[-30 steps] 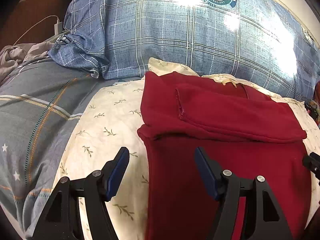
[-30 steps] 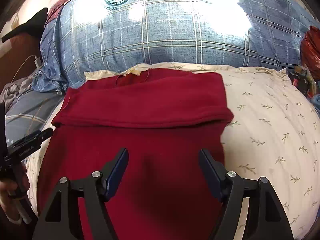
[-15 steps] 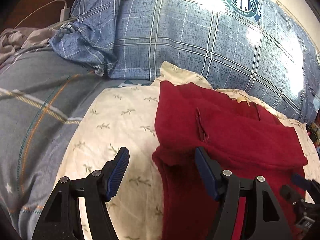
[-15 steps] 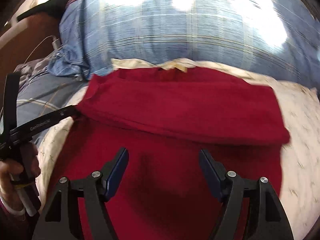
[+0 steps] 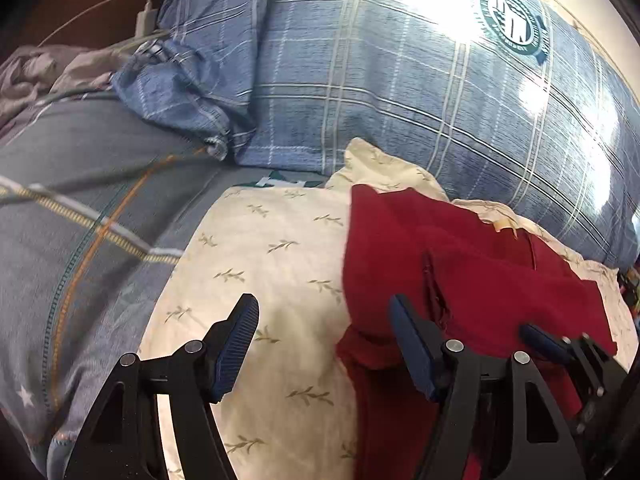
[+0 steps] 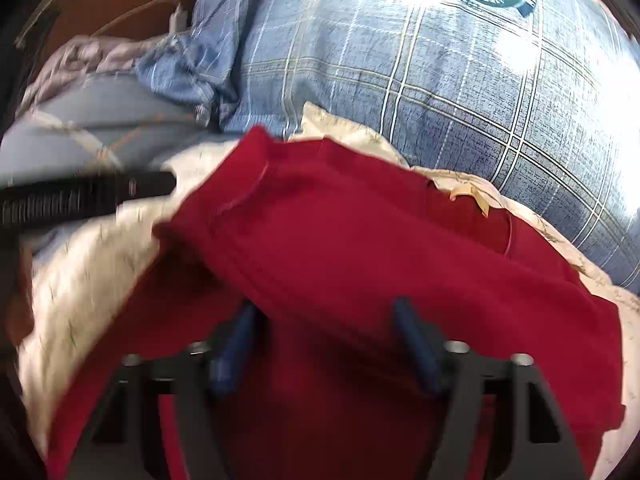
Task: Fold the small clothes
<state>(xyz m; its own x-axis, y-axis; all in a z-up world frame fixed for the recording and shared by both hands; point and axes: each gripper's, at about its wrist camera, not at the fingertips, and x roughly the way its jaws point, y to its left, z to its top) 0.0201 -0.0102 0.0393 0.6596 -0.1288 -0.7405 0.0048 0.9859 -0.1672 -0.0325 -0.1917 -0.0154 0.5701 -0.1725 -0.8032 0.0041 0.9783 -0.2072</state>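
**Red garment lies partly folded on the leaf-print pillow, both grippers spread wide**

Red garment (image 5: 460,280) rests on a cream pillow with a leaf print (image 5: 272,248), its far part doubled over toward the grippers so a thick fold edge crosses the cloth. A small tan label (image 6: 466,192) shows at its far edge.

The left gripper (image 5: 324,344) is released, its blue-padded fingers (image 5: 236,344) well apart: one hangs over bare pillow, the other over the garment's near left edge. Nothing sits between them but pillow and the cloth's border.

The right gripper (image 6: 320,344) is likewise spread, holding nothing, with red cloth filling the space between and ahead of its fingers; that view is blurred. To its left, the other gripper's dark finger reaches in over the pillow.

Beyond both grippers stands a large blue plaid pillow (image 5: 400,92) bearing a round green emblem (image 5: 510,26). Left of the left gripper lies a grey-blue striped bedsheet (image 5: 88,208).
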